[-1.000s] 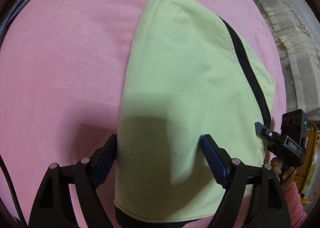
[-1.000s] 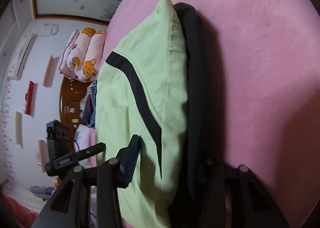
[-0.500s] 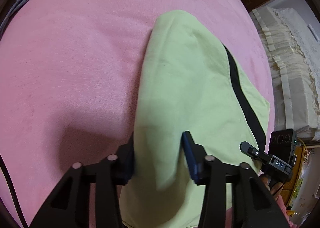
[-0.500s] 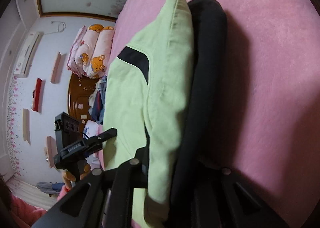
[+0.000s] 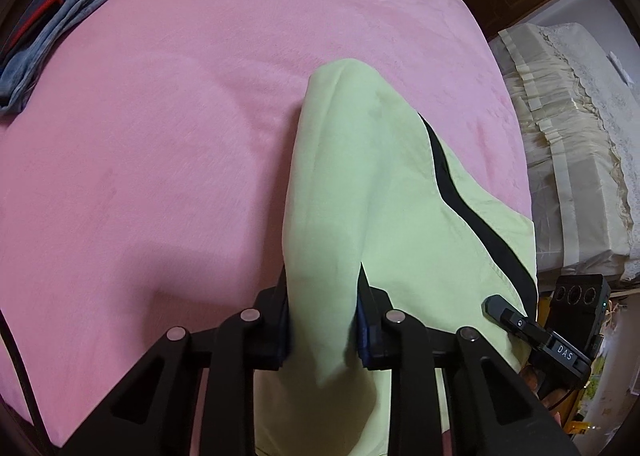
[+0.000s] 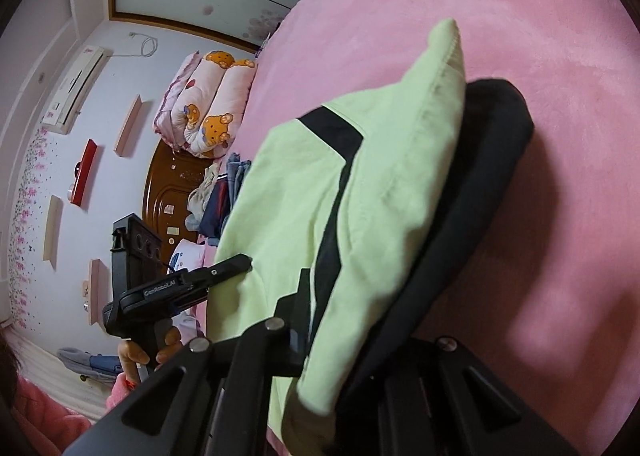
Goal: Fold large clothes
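A light green garment (image 5: 360,176) with a black stripe and a black underside lies on the pink bedspread (image 5: 160,136), its near edge raised. In the left wrist view my left gripper (image 5: 322,296) is closing its jaws, and the blue pads pinch a bunched fold of green cloth. My right gripper (image 6: 344,336) is also closing, with the green layer (image 6: 400,184) and the black layer (image 6: 480,184) clamped together; its right finger is hidden under the black cloth. Each gripper shows in the other's view: the right gripper (image 5: 520,320) at the garment's right corner, the left gripper (image 6: 224,272) at its left edge.
Blue-grey folded clothes (image 5: 48,28) lie at the bedspread's far left. Cream-covered furniture (image 5: 568,144) stands beyond the bed's right side. A bear-print quilt roll (image 6: 208,104), a clothes pile (image 6: 216,196) and a wooden headboard (image 6: 168,184) sit at the bed's head. A hand (image 6: 140,356) in a pink sleeve holds the left gripper.
Both grippers closed on the garment's near edge and rose, lifting it off the bedspread. The cloth between the left pads bunched into a narrow fold.
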`<state>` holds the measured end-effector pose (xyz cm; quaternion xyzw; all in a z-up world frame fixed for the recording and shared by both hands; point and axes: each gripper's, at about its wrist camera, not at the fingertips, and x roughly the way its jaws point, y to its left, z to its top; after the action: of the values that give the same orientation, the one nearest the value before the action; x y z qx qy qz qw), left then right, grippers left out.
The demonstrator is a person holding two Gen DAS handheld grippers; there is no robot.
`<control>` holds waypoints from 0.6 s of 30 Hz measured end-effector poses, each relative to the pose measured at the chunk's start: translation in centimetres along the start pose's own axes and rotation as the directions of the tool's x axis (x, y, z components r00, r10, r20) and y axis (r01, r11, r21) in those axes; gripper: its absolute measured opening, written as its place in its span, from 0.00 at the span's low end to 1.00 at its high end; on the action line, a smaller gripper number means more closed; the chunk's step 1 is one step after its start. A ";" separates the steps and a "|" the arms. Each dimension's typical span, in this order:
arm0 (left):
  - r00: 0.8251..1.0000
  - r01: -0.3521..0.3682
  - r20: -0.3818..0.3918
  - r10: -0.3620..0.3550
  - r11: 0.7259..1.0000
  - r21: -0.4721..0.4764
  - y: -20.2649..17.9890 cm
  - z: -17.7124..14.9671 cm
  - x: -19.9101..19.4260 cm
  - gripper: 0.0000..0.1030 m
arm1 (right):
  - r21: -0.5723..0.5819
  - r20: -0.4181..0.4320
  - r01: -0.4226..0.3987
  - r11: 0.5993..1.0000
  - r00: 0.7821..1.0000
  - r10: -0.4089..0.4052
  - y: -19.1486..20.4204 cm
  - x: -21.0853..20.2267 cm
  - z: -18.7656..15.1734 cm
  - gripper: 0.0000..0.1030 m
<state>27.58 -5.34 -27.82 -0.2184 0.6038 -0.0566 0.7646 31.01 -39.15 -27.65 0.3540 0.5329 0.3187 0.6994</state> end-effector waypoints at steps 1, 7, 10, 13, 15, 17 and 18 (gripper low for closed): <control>1.000 0.001 -0.001 -0.001 1.000 0.001 0.1 -0.2 -0.5 0.22 | -0.010 0.001 0.008 1.000 1.000 -0.008 0.6 -0.1 -0.3 0.08; 1.000 -0.008 0.028 0.008 1.000 0.010 1.6 -0.8 -4.0 0.22 | -0.079 0.018 0.022 0.997 1.000 -0.020 5.2 0.1 -1.8 0.08; 0.999 -0.010 0.048 0.010 1.000 0.000 4.0 -0.8 -6.4 0.22 | -0.118 0.027 0.026 0.993 0.999 -0.023 7.5 1.0 -2.3 0.08; 0.997 -0.019 0.068 0.020 1.000 -0.003 6.5 -0.1 -8.9 0.22 | -0.143 0.046 0.014 0.990 0.999 -0.008 10.5 2.9 -2.8 0.08; 0.996 -0.029 0.081 0.028 1.000 0.006 8.5 0.8 -10.7 0.22 | -0.149 0.055 0.002 0.989 0.998 0.007 12.1 4.4 -3.1 0.08; 0.995 -0.036 0.090 0.034 0.999 0.021 10.6 1.8 -12.3 0.22 | -0.163 0.067 -0.004 0.987 0.998 0.015 14.2 6.1 -3.4 0.08; 0.995 -0.041 0.093 0.037 0.999 0.031 11.9 2.4 -13.3 0.22 | -0.172 0.073 -0.003 0.985 0.997 0.016 15.5 7.2 -3.6 0.08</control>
<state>24.19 10.69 -20.21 -0.1964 0.5708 -0.0413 0.7962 28.09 -24.13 -19.10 0.3067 0.4755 0.3534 0.7449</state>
